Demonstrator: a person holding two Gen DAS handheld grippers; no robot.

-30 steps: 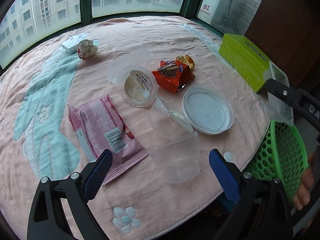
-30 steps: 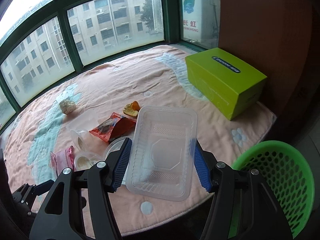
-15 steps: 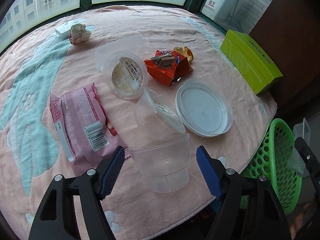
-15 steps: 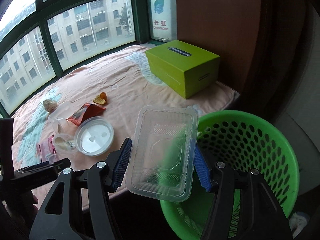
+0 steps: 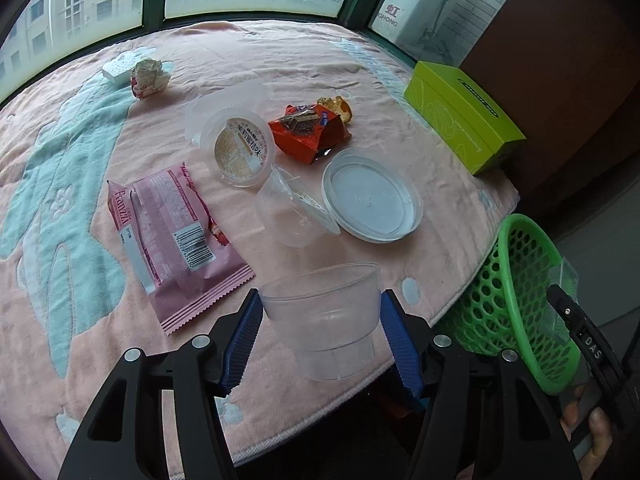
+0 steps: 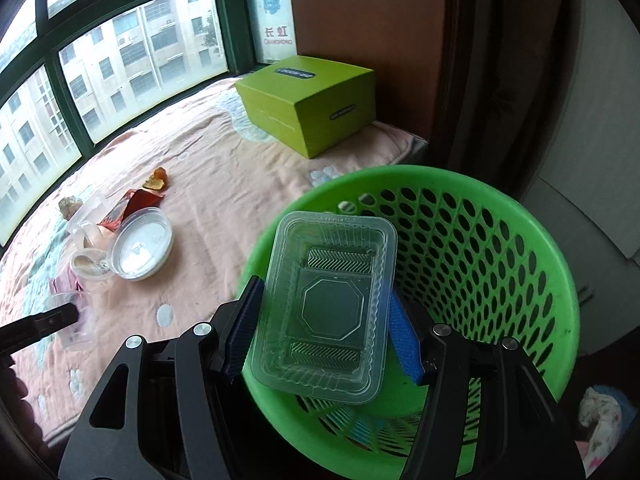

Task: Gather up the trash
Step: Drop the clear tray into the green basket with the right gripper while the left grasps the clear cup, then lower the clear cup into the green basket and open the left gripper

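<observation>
My left gripper point(image 5: 320, 340) is shut on a clear plastic cup point(image 5: 324, 316) near the front edge of the pink cloth-covered table point(image 5: 248, 60). Past it lie a pink snack wrapper point(image 5: 168, 232), a round clear lid point(image 5: 372, 196), a tipped clear cup point(image 5: 292, 216), a labelled tub point(image 5: 240, 148), a red wrapper point(image 5: 308, 132) and a crumpled paper ball point(image 5: 150, 76). My right gripper point(image 6: 324, 332) is shut on a clear rectangular tray point(image 6: 328, 312) and holds it over the mouth of the green basket point(image 6: 500, 272), which also shows in the left wrist view point(image 5: 516, 304).
A lime-green box point(image 5: 464, 116) stands at the table's right side, also in the right wrist view point(image 6: 312, 96). Windows run along the table's far side. A brown wall point(image 6: 360, 12) rises behind the box. The basket sits below the table's right front edge.
My left gripper closed in on the clear cup and now grips it. My right gripper carried the tray from above the table to over the green basket.
</observation>
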